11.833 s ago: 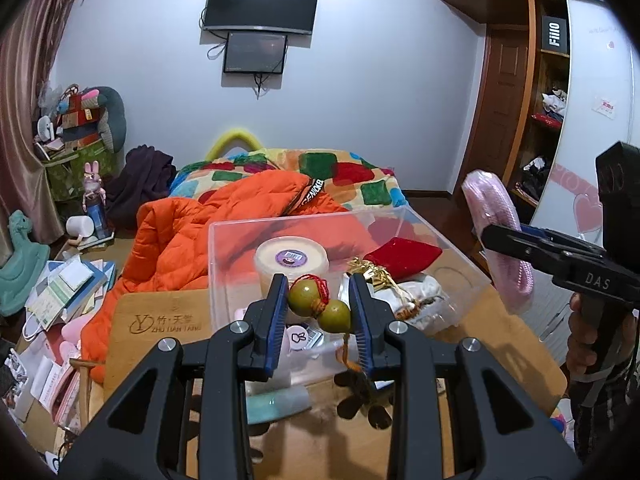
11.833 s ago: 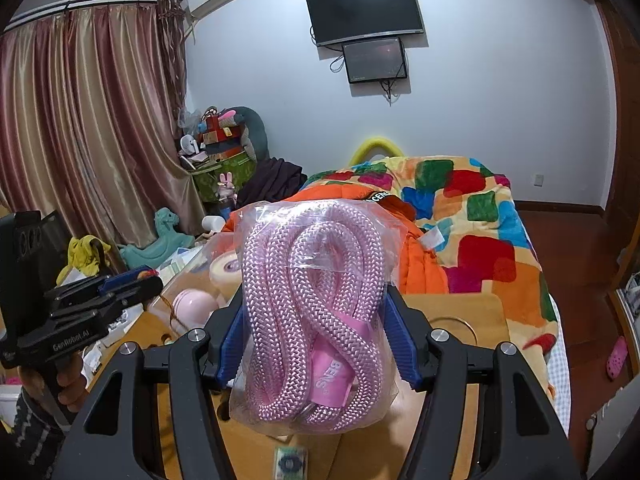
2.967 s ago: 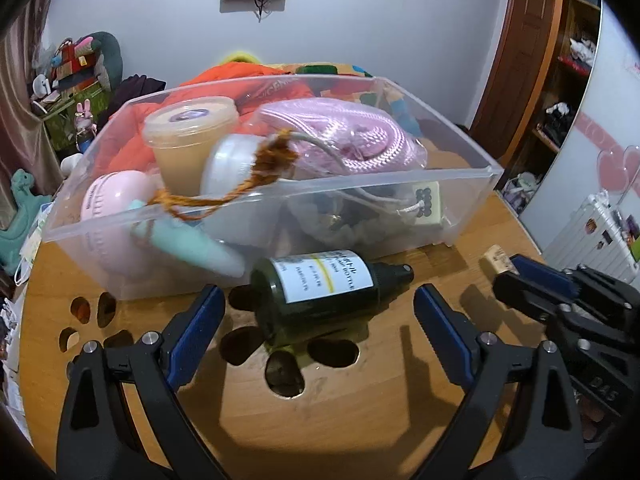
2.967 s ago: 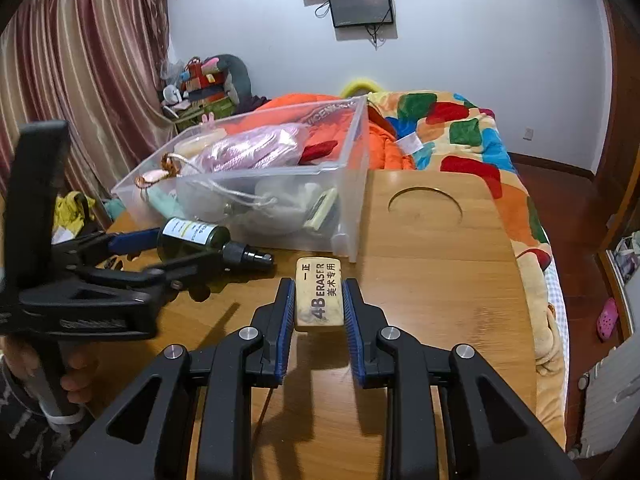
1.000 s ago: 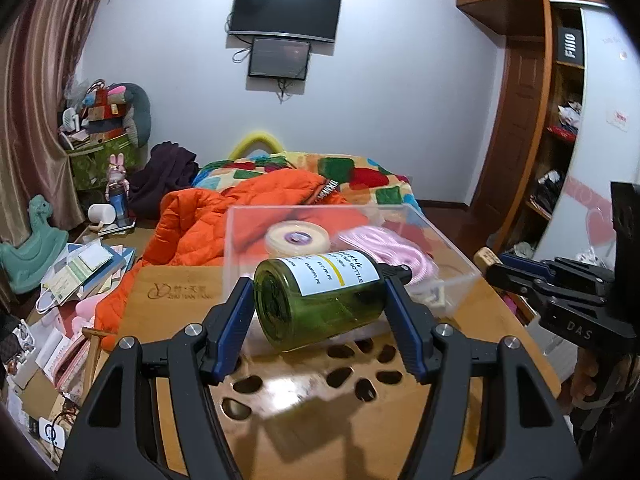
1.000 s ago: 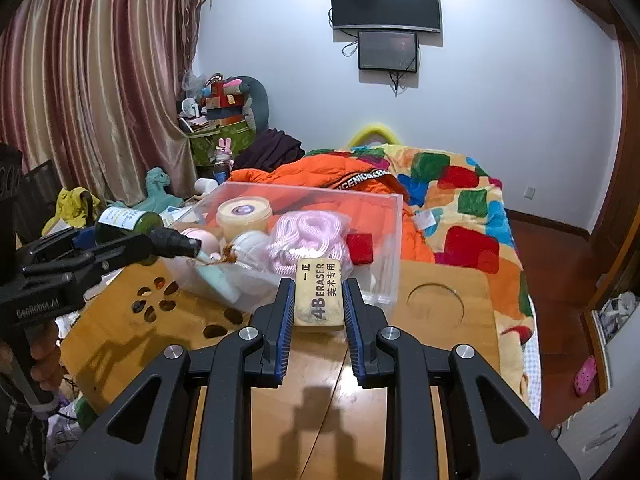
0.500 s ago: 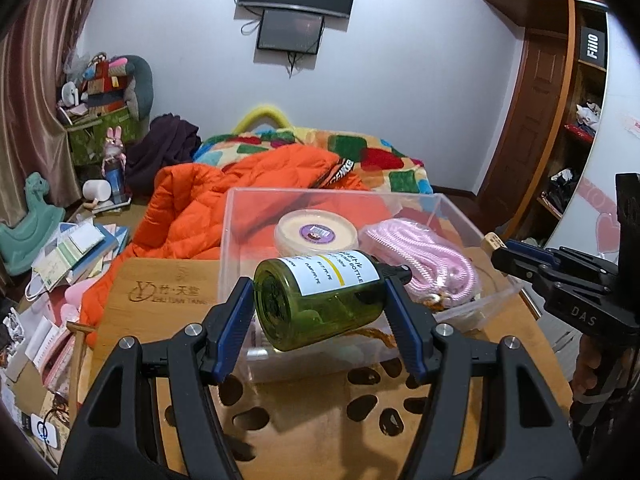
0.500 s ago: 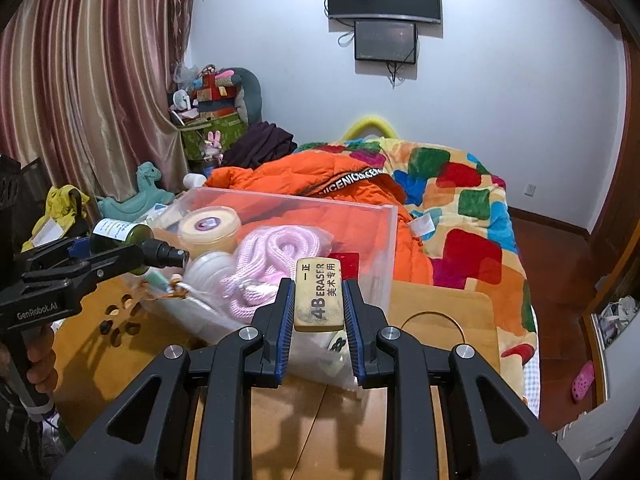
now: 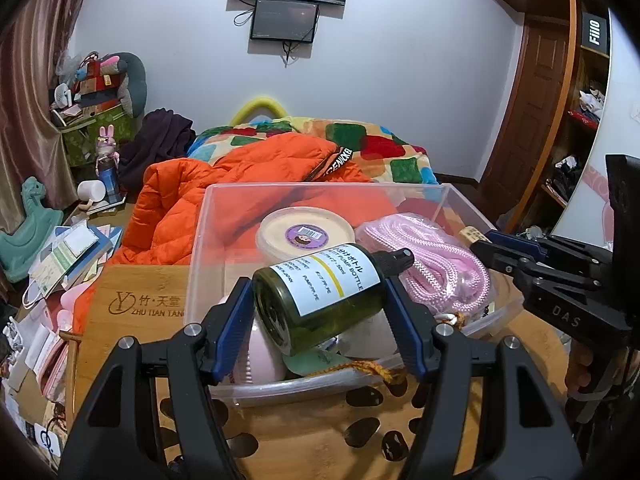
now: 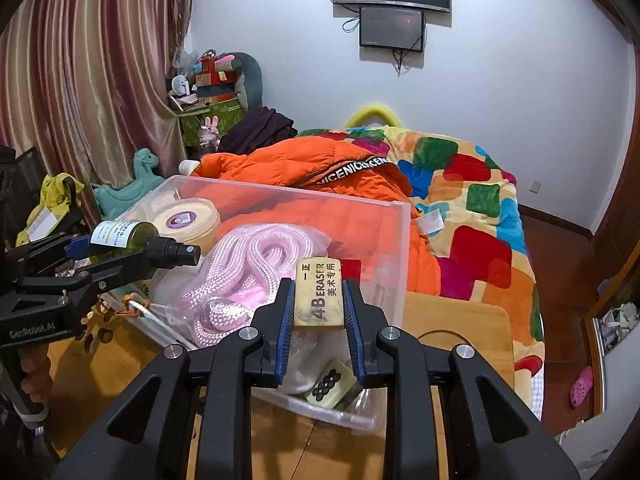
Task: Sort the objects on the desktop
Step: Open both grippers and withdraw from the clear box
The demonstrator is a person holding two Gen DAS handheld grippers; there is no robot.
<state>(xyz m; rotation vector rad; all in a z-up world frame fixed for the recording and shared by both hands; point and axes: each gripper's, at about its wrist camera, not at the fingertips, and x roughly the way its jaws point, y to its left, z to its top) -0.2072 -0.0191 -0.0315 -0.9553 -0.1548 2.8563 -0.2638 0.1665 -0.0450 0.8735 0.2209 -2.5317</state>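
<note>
My left gripper (image 9: 320,312) is shut on a green pump bottle (image 9: 324,300) with a white label, held on its side above the near end of the clear plastic bin (image 9: 320,190). The bottle also shows in the right wrist view (image 10: 124,238). My right gripper (image 10: 318,308) is shut on a tan 4B eraser (image 10: 320,298), held above the bin's near right corner (image 10: 400,264). The bin holds a pink rope bundle (image 9: 432,256), a cream tub (image 9: 304,232), a pink round item (image 9: 260,356) and a mahjong-like tile (image 10: 330,384).
The bin stands on a wooden table (image 9: 132,300) with cut-out holes (image 9: 360,428). Behind it lie an orange jacket (image 9: 240,176) and a colourful bed quilt (image 10: 472,200). Papers and toys (image 9: 60,248) clutter the floor at left. A wardrobe (image 9: 560,120) stands at right.
Both grippers have moved forward over the bin, each keeping its object. The bottle now hangs over the bin's near end and the eraser over its right corner.
</note>
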